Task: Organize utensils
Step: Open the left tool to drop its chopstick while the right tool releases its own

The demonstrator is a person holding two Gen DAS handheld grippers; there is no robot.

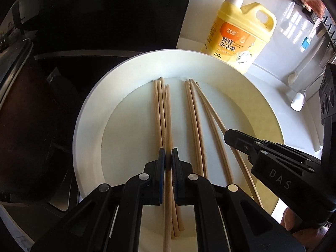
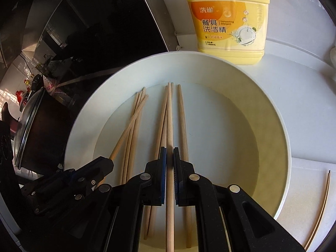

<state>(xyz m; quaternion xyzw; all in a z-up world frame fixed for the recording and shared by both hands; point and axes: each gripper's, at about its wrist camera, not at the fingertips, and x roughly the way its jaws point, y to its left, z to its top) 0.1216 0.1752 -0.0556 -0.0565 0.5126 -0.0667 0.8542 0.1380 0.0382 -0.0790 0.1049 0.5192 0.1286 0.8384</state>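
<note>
Two hand-held black tools reach down over a wide, shallow white basin (image 1: pixel 90 113) that sits on a white tabletop (image 1: pixel 279 96). The left tool (image 1: pixel 168 157) has its blue-padded tips pressed together on a single wooden chopstick (image 1: pixel 167 210), which runs straight out between them toward the far rim of the basin. The right tool (image 2: pixel 169 157) is likewise clamped on one chopstick (image 2: pixel 169 126), held along its own line.

More loose chopsticks lie on the basin floor in two rough groups: one bundle (image 2: pixel 134 121) under the left tool, fanned slightly at the far end, and another group (image 2: pixel 182 126) beside the right tool's stick. Their far tips rest near the basin's inner wall.

Just behind the basin stands a yellow pump bottle of dishwashing detergent (image 1: pixel 237 33). To the left is a dark stovetop with a lidded pot (image 2: pixel 31 134) near the basin's edge. Two thin sticks (image 2: pixel 319 210) lie on the tabletop to the right, outside the basin.
</note>
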